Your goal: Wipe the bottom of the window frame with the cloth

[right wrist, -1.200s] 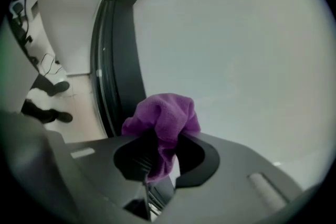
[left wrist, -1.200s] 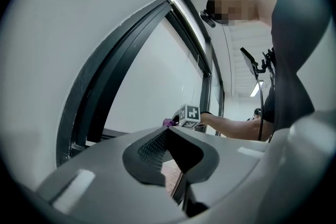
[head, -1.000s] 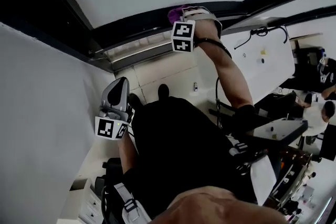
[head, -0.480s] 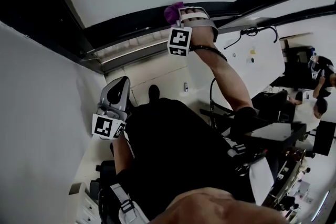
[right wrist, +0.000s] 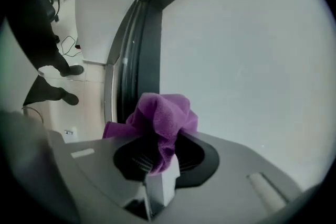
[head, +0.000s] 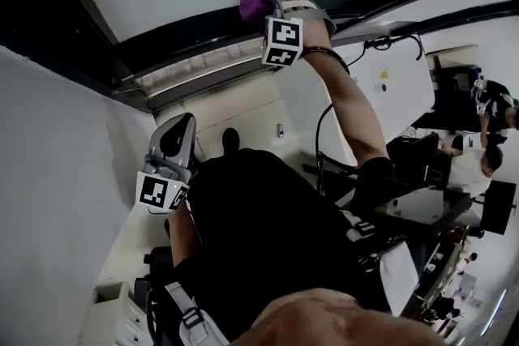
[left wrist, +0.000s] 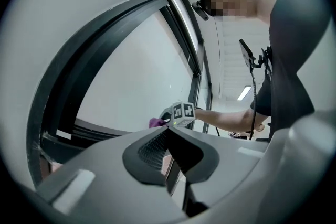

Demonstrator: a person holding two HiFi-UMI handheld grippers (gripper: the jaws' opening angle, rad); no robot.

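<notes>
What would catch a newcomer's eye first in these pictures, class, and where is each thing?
The purple cloth, bunched in the jaws of the right hand-held gripper, stands out, held up by the black window frame at the pale pane. The left hand-held gripper hangs lower beside the person's dark torso, empty.

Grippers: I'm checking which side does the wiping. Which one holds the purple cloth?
The right gripper, up at the window frame, is shut on the purple cloth; the left gripper, lower down, is shut and empty.
</notes>
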